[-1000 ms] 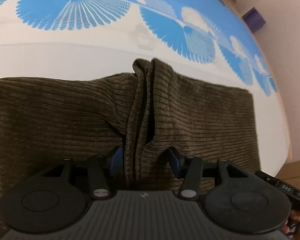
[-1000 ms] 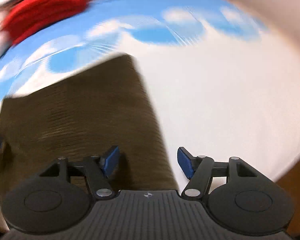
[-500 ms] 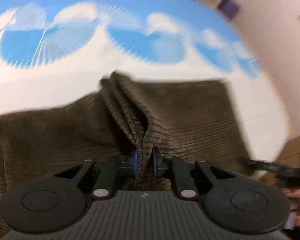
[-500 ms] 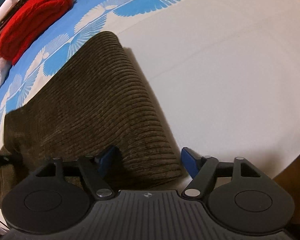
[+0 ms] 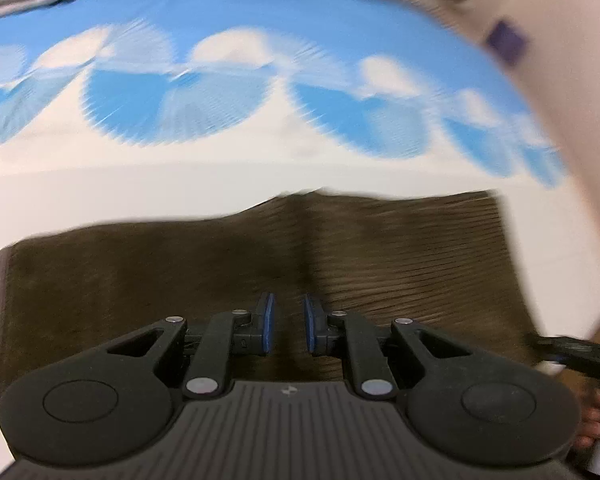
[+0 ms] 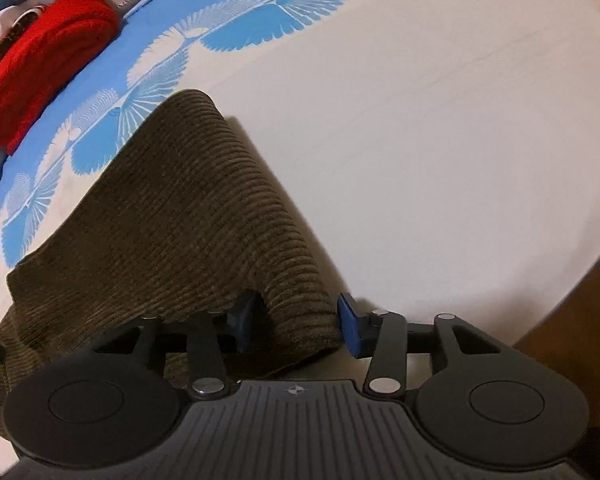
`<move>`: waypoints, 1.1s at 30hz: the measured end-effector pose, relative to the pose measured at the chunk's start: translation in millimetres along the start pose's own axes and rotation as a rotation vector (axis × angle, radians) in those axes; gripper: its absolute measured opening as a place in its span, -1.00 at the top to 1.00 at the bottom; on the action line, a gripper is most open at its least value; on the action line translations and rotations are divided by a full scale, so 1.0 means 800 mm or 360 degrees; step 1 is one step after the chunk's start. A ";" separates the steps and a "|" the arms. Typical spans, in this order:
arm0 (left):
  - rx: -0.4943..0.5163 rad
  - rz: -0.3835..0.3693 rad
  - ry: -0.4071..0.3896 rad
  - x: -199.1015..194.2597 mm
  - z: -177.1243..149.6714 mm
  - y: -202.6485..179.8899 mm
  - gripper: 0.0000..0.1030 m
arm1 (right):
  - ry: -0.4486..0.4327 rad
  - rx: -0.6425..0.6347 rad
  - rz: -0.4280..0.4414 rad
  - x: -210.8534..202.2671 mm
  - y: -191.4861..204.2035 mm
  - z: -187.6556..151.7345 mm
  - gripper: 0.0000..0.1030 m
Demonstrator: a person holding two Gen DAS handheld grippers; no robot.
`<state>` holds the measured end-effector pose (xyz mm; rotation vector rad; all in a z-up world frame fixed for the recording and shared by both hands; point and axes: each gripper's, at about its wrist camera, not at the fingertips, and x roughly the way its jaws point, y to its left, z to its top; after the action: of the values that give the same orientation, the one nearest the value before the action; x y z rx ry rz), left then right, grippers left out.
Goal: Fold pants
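Brown corduroy pants (image 6: pixel 172 232) lie spread on a bed, over a bedspread (image 6: pixel 440 128) that is cream-white near the edge and blue with fan shapes farther back.

Left gripper (image 5: pixel 287 330): blue-padded fingers (image 5: pixel 267 324) drawn close, only a narrow gap between them. Cloth shows in that gap, but the view is blurred and I cannot tell whether the pads bite it. A ridge of fabric runs away from the fingers toward the far edge of the pants (image 5: pixel 400 256).

Right gripper (image 6: pixel 296 324): fingers partly open, straddling a raised fold at the end of the pants. The right pad (image 6: pixel 350 328) sits just beside the fold's outer edge; the left pad is half buried in cloth. Whether they press it is unclear.

Folded red cloth (image 6: pixel 40 60) sits at the far side of the bed, with pale items beside it. A purple box (image 5: pixel 506 42) stands against the wall, blurred.
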<state>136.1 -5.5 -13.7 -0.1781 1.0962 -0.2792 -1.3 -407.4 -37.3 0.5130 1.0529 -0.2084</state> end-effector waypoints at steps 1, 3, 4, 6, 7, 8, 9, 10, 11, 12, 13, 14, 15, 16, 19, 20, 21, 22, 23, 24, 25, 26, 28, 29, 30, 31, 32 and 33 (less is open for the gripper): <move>0.0029 -0.0054 0.0004 0.000 0.000 -0.008 0.69 | 0.0005 -0.0014 0.0000 0.000 0.001 0.000 -0.01; 0.0123 -0.0186 0.0083 0.010 -0.006 -0.028 0.69 | 0.0024 -0.0021 0.0005 0.005 0.002 0.000 -0.11; 0.0201 -0.0258 0.0145 0.014 -0.013 -0.038 0.69 | 0.0041 -0.0017 0.0005 0.008 0.001 -0.001 -0.16; 0.0403 -0.0317 0.0248 0.031 -0.027 -0.065 0.63 | 0.0056 -0.0009 0.0007 0.011 0.000 -0.004 -0.17; 0.0489 -0.0282 0.0307 0.041 -0.037 -0.076 0.63 | 0.0057 -0.0012 0.0007 0.012 0.000 -0.005 -0.17; 0.0549 -0.0197 0.0380 0.055 -0.049 -0.082 0.63 | 0.0057 -0.0022 0.0005 0.012 0.001 -0.005 -0.18; 0.0590 -0.0047 0.0476 0.075 -0.060 -0.083 0.57 | 0.0057 -0.0033 0.0004 0.012 0.002 -0.004 -0.18; 0.0594 0.0027 0.0524 0.088 -0.063 -0.080 0.36 | 0.0057 -0.0041 0.0003 0.012 0.003 -0.004 -0.18; 0.0574 0.0056 0.0518 0.091 -0.058 -0.077 0.35 | 0.0057 -0.0047 0.0005 0.012 0.004 -0.005 -0.18; 0.0526 0.0093 0.0458 0.085 -0.046 -0.072 0.39 | 0.0064 -0.0056 0.0014 0.013 0.004 -0.005 -0.17; 0.0445 0.0124 0.0364 0.075 -0.030 -0.064 0.39 | 0.0059 -0.0072 0.0010 0.012 0.005 -0.006 -0.17; 0.0336 0.0106 0.0265 0.064 -0.016 -0.054 0.39 | 0.0055 -0.0088 0.0008 0.011 0.006 -0.006 -0.17; 0.0206 0.0052 0.0170 0.055 -0.001 -0.040 0.39 | 0.0055 -0.0094 0.0011 0.011 0.006 -0.006 -0.17; 0.0090 0.0010 0.0088 0.048 0.010 -0.028 0.39 | 0.0056 -0.0097 0.0017 0.011 0.005 -0.006 -0.17; -0.0109 -0.0044 -0.0011 0.048 0.026 -0.011 0.38 | 0.0064 -0.0105 0.0039 0.013 0.002 -0.005 -0.17; -0.0150 -0.0059 -0.0005 0.052 0.027 -0.007 0.37 | 0.0066 -0.0107 0.0045 0.013 0.002 -0.005 -0.17; -0.0185 -0.0059 0.0004 0.058 0.028 -0.006 0.37 | 0.0069 -0.0107 0.0051 0.013 0.001 -0.005 -0.17; -0.0203 -0.0050 0.0011 0.061 0.024 -0.004 0.37 | 0.0073 -0.0107 0.0058 0.013 0.000 -0.005 -0.18; -0.0210 -0.0041 0.0019 0.069 0.027 -0.002 0.37 | 0.0076 -0.0105 0.0062 0.013 0.000 -0.005 -0.18; -0.0215 -0.0030 0.0030 0.076 0.027 -0.002 0.37 | 0.0078 -0.0107 0.0065 0.012 0.000 -0.005 -0.19; -0.0219 -0.0021 0.0043 0.081 0.028 0.000 0.37 | 0.0079 -0.0110 0.0066 0.013 0.000 -0.005 -0.19; -0.0221 -0.0005 0.0060 0.087 0.025 0.006 0.37 | 0.0079 -0.0114 0.0066 0.013 0.000 -0.005 -0.20; -0.0201 0.0025 0.0088 0.095 0.030 0.005 0.38 | 0.0082 -0.0120 0.0070 0.013 0.000 -0.005 -0.20; -0.0175 0.0026 0.0092 0.101 0.030 0.003 0.54 | 0.0082 -0.0121 0.0072 0.013 0.000 -0.005 -0.20; -0.0127 0.0011 0.0080 0.100 0.030 0.001 0.79 | 0.0083 -0.0120 0.0075 0.013 0.000 -0.004 -0.20; -0.0084 0.0026 0.0044 0.093 0.031 -0.001 0.88 | 0.0085 -0.0119 0.0078 0.014 -0.001 -0.004 -0.20; -0.0048 0.0031 -0.0017 0.084 0.033 -0.003 0.89 | 0.0087 -0.0118 0.0080 0.014 -0.002 -0.004 -0.20; -0.0010 0.0018 -0.0108 0.072 0.036 -0.006 0.89 | 0.0089 -0.0116 0.0084 0.014 -0.002 -0.004 -0.20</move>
<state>185.8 -27.7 -48.1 -0.1860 1.0304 -0.2579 1.1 -406.3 -49.3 0.4825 1.0960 -0.1094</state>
